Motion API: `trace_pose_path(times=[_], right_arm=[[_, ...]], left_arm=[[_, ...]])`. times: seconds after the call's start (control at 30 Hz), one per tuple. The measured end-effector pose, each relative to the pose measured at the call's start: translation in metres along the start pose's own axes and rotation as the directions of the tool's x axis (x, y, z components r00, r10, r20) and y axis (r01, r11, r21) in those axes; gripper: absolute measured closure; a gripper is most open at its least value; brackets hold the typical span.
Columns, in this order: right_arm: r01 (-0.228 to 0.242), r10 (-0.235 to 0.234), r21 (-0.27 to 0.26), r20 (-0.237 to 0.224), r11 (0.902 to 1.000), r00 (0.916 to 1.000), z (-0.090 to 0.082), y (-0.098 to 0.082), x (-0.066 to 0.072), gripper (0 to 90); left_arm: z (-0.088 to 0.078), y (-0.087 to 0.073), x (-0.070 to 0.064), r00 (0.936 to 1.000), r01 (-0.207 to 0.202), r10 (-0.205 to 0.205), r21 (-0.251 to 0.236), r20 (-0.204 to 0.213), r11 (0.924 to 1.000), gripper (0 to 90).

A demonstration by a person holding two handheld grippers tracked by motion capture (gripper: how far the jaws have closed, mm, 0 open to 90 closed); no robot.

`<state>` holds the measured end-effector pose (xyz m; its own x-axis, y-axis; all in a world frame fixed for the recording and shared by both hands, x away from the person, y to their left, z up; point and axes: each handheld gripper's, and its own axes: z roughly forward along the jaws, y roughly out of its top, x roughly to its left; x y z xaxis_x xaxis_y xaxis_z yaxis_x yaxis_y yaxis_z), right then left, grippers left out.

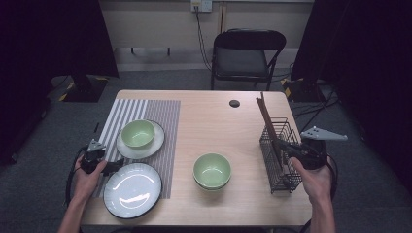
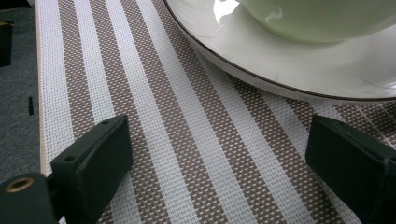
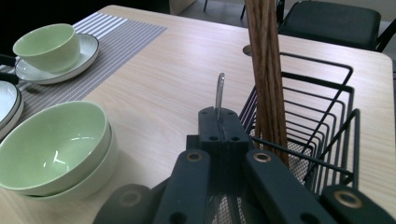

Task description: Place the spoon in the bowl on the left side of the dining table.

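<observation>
With its jaws clamped, the right gripper (image 3: 219, 122) pinches a metal utensil handle (image 3: 219, 91), apparently lifting it from the wire rack (image 3: 322, 135). Left gripper (image 2: 219, 154) waits wide open, empty, over the placemat (image 2: 187, 154).

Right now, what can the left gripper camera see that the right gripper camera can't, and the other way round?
The left gripper view gives a close look at the left gripper, its jaws wide apart with nothing between them, just above the weave of the striped placemat.

The right gripper view has the right gripper shut on a thin metal utensil handle, beside the black wire basket holding brown wooden sticks, plus the stacked green bowls and a chair.

Both show the placemat and the green bowl on its white plate.
</observation>
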<state>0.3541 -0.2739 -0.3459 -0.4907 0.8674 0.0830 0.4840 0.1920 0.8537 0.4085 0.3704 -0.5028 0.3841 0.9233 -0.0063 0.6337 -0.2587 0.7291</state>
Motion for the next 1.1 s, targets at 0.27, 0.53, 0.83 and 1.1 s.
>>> trace_pose_path(times=[0.27,0.53,0.83,1.1], right_arm=[[0.011,-0.011,-0.054,-0.006,0.9985,0.9999,-0.009,0.014,0.006,90.0],[0.018,-0.022,-0.085,-0.039,0.9962,0.999,-0.005,0.023,0.014,90.0],[0.038,-0.043,-0.118,-0.04,0.9923,0.9983,-0.01,0.038,0.02,90.0],[0.062,-0.07,-0.16,-0.039,0.9851,0.9968,-0.018,0.057,0.027,90.0]], left_arm=[[0.0,0.0,0.0,1.0,0.0,0.0,0.0,0.0,1.0,6.8],[0.0,0.0,0.0,1.0,0.0,0.0,0.0,-0.001,1.0,6.8],[0.0,0.0,0.0,1.0,0.0,0.0,0.0,-0.001,1.0,6.8],[-0.001,0.0,-0.003,0.9998,0.015,-0.015,0.004,-0.015,0.9999,7.4]])
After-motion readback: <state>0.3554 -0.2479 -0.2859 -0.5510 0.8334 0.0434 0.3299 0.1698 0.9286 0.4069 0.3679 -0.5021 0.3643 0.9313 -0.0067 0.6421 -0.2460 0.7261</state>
